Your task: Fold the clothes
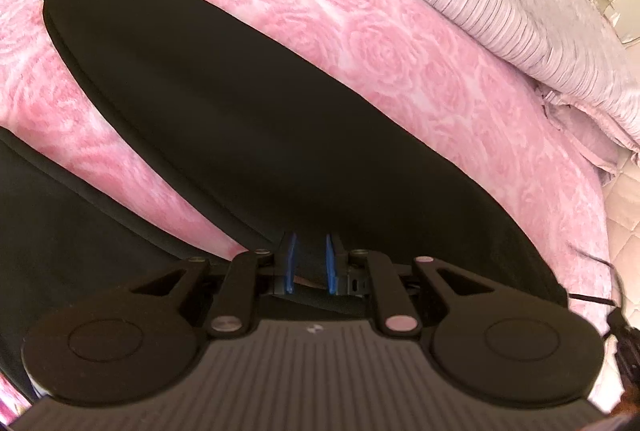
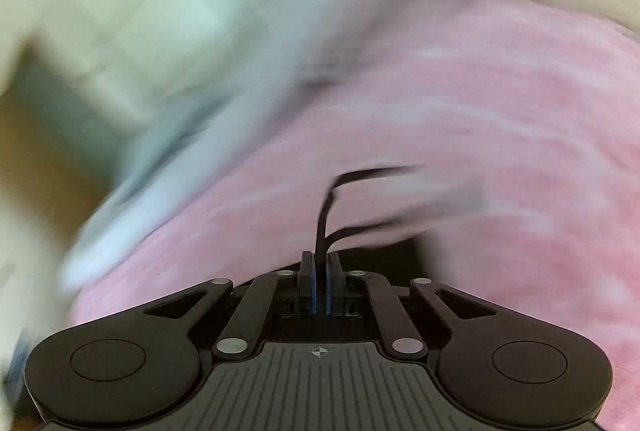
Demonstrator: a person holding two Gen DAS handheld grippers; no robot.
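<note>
Two claws are at work over the black trousers (image 1: 248,119); the left claw (image 1: 311,263) stands with its blue pads a little apart, dark cloth between them, though whether they pinch it I cannot tell; the right claw (image 2: 319,281) is clamped on a thin black fold of the garment's edge, likely to lift it for folding; beyond the trousers spreads the plush pink rose-patterned bed cover (image 1: 400,43), soft and matte, with a striped duvet (image 1: 500,19) heaped past their far side.
</note>
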